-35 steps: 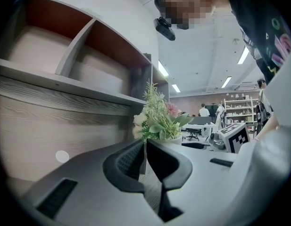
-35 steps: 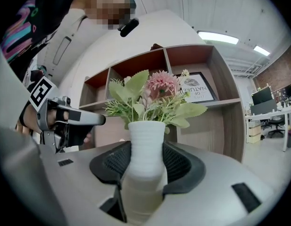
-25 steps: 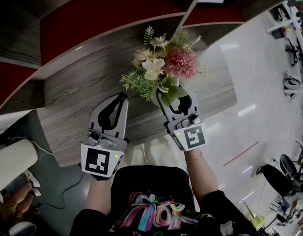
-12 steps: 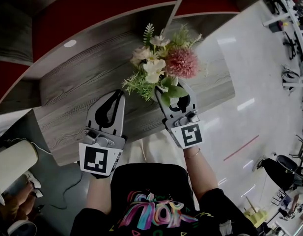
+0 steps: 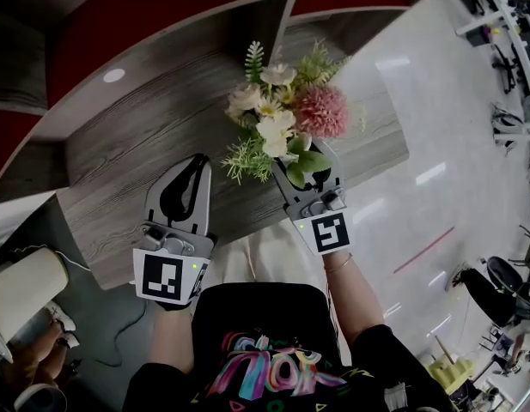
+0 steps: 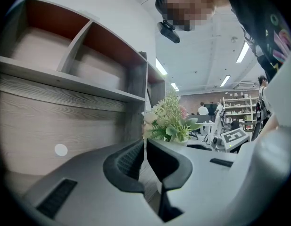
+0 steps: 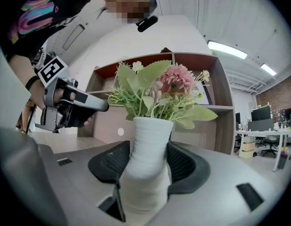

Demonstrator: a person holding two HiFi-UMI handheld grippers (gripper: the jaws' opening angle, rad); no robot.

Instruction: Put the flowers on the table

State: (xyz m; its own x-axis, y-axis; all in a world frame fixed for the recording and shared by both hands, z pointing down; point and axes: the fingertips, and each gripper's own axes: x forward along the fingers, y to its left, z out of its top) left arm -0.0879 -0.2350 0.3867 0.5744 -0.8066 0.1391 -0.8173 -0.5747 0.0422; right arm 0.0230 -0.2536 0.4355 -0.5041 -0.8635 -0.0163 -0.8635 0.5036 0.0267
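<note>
Bunch of artificial flowers, pink, cream and green, standing in a white ribbed vase, shown above the near part of the grey wood-grain counter, in front of the red-backed shelf unit. I judge the load light but top-heavy: the blooms and leaves are soft and give nothing firm to grip, while the vase looks stiff and may be breakable, so the place to take hold is its waist below the rim, never the stems. My right gripper does exactly that: its jaws stand fairly wide, one ribbed pad on each side of the vase, both appearing to touch it, and they have just been easing a little further apart with the vase between them. I cannot tell whether the vase's base rests on the counter, since the jaws and foliage hide it. My left gripper hangs beside it over the counter, jaws drawn together to a thin slit at the tips, holding nothing and touching nothing. A tilt on release could topple the vase.
</note>
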